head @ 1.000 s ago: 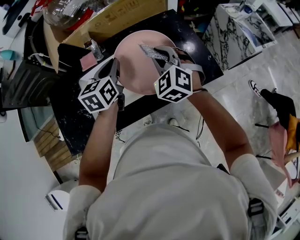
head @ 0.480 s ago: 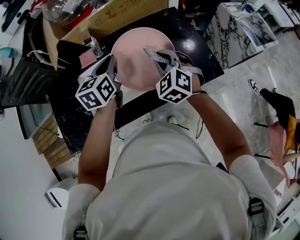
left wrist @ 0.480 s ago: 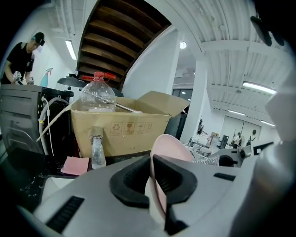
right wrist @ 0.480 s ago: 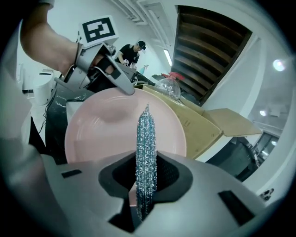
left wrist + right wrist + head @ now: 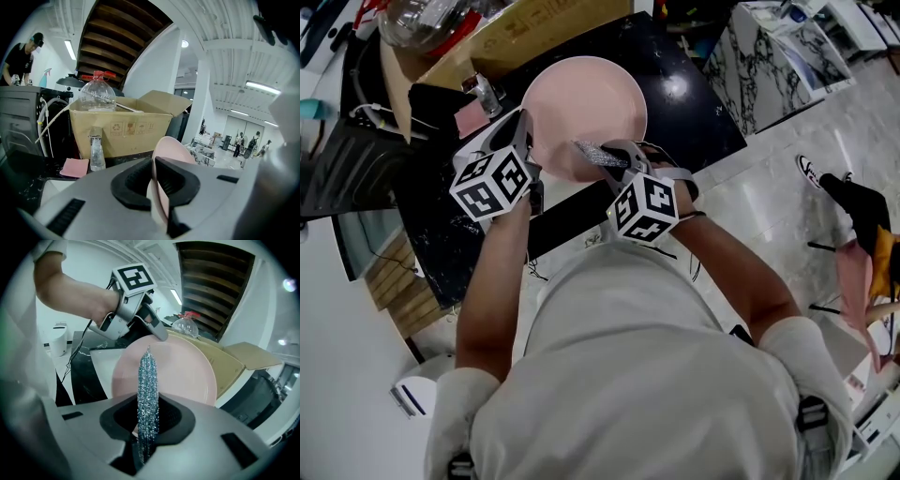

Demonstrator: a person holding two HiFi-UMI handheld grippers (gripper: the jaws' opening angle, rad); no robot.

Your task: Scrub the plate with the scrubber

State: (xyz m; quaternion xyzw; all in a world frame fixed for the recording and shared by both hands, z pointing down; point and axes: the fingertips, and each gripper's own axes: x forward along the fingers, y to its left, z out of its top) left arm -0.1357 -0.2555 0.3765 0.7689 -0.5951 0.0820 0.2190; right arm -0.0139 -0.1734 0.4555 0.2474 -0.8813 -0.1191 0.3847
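Observation:
A round pink plate is held tilted over the black counter. My left gripper is shut on its left rim, and the left gripper view shows the rim edge-on between the pads; the jaws have just eased slightly wider with the rim still between them. My right gripper is shut on a silvery mesh scrubber, whose tip lies over the plate's near edge. In the right gripper view the scrubber stands upright between the jaws before the plate's face, with the left gripper at the far rim.
A cardboard box with a clear plastic bottle on it stands behind the plate. A small glass bottle and a pink cloth sit left of it on the black counter. A marble block stands at the right.
My right gripper has pulled the scrubber down and toward me, from the plate's middle to its near edge. The left gripper and the plate have stayed put.

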